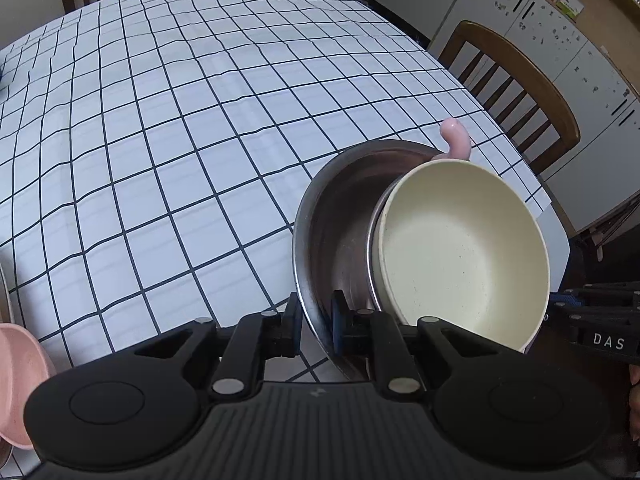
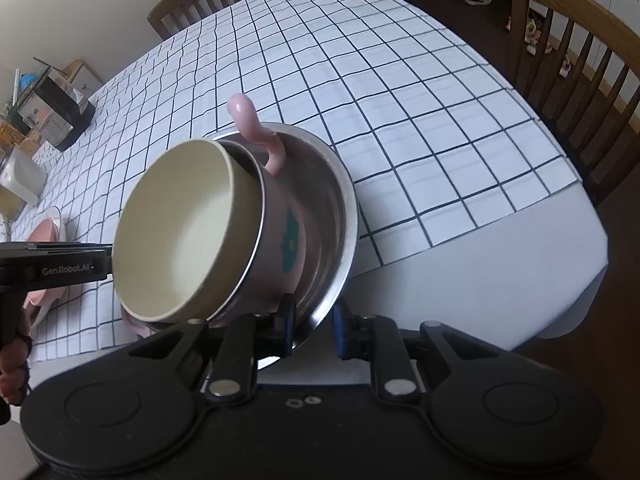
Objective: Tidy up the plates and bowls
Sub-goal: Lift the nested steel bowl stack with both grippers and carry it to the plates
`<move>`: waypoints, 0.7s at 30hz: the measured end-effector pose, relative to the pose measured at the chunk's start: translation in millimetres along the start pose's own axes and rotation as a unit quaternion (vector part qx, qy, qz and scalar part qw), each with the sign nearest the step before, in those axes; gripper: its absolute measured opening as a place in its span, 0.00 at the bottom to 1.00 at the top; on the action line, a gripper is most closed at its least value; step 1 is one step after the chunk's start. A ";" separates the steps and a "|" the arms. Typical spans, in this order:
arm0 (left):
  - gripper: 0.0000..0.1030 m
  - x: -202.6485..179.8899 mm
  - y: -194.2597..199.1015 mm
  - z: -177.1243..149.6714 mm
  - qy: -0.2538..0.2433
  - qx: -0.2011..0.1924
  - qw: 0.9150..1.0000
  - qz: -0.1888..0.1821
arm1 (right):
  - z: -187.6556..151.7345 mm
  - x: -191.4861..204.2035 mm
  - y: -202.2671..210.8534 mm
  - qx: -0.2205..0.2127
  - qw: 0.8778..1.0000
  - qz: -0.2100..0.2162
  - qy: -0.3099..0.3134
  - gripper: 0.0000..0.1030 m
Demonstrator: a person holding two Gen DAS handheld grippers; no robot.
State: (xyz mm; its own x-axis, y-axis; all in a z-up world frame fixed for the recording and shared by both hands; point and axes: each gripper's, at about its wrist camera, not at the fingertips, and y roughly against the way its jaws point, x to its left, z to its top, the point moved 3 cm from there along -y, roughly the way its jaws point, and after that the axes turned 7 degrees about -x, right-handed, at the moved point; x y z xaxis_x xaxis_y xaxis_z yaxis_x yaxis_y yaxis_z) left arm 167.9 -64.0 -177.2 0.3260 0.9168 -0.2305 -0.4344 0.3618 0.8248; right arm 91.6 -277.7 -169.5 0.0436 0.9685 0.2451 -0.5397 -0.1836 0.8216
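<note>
The steel bowl hangs tilted above the checked bench, near its corner, and carries a nested stack: a pink handled cup with a teal flower print sits inside it, and a cream bowl sits inside the cup. All three lean steeply, mouths turned toward the cameras.

The left gripper has its fingers pinched shut on the steel bowl's rim, one pad inside and one outside. The right gripper clamps the same rim from the opposite side in the same way. So both grips are on thin metal edge only, and nothing grips the inner pieces.

To my eye the step is carrying the stack to a resting spot. It would go best if both hands level the steel bowl first, since the cream bowl looks ready to slide out at this tilt. Moving both grippers together, without twisting against each other, should keep the rim from slipping. Another pink dish lies at the bench's left edge, a likely neighbour for the stack.
</note>
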 end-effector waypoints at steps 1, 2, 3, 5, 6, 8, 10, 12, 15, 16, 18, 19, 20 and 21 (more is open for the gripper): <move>0.13 -0.4 1.0 -0.7 0.001 -0.001 1.000 0.000 | -0.4 0.3 0.6 -0.002 1.000 -0.002 0.004 0.19; 0.13 -1.0 2.3 -1.3 0.001 -0.002 1.000 0.000 | -0.7 0.0 1.1 -0.002 1.000 -0.003 0.006 0.19; 0.13 -1.3 3.6 -1.8 0.001 -0.003 1.000 0.000 | -1.2 -0.3 1.9 -0.002 1.000 -0.003 0.006 0.19; 0.13 -1.5 6.8 -2.6 0.004 -0.006 1.000 0.001 | -1.3 -0.8 3.8 -0.002 1.000 -0.001 0.006 0.19; 0.13 -1.6 8.3 -3.1 0.005 -0.008 1.000 0.002 | -1.3 -0.7 4.8 -0.003 1.000 0.000 0.007 0.19; 0.13 -2.7 14.0 -5.1 0.005 -0.013 1.000 0.007 | -1.4 0.0 6.7 -0.004 1.000 0.004 0.008 0.19; 0.13 -4.3 19.5 -6.5 0.002 -0.018 1.000 0.009 | -1.8 1.4 8.9 -0.006 1.000 0.007 0.012 0.19; 0.13 -5.2 24.3 -7.5 0.002 -0.022 1.000 0.011 | -1.9 3.2 11.5 -0.009 1.000 0.007 0.019 0.19; 0.13 -7.3 33.6 -8.2 0.000 -0.030 0.999 0.016 | -1.1 5.4 14.8 -0.013 1.000 0.010 0.025 0.19; 0.13 -7.5 36.6 -8.3 0.001 -0.032 0.999 0.017 | -1.0 6.6 16.6 -0.014 0.999 0.012 0.027 0.19; 0.13 -6.6 43.7 -8.3 0.003 -0.038 0.999 0.020 | 0.0 9.8 20.2 -0.017 0.999 0.013 0.031 0.19; 0.13 -5.7 47.4 -8.4 0.006 -0.040 0.999 0.021 | 0.6 12.0 22.7 -0.019 0.999 0.014 0.034 0.19; 0.13 -4.8 50.8 -8.5 0.009 -0.042 0.999 0.023 | 1.7 14.3 25.0 -0.022 0.999 0.016 0.037 0.19; 0.13 -4.0 54.2 -8.3 0.011 -0.044 0.999 0.025 | 2.8 16.6 27.1 -0.023 0.999 0.016 0.040 0.19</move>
State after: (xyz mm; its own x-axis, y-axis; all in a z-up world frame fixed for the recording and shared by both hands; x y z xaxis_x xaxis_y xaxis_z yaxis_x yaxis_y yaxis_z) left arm 136.1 -46.7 -135.8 0.2833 0.9374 -0.2026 -0.5213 0.3279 0.7879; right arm 80.0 -267.1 -141.7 -0.0411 0.9727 0.2282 -0.5783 -0.2094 0.7885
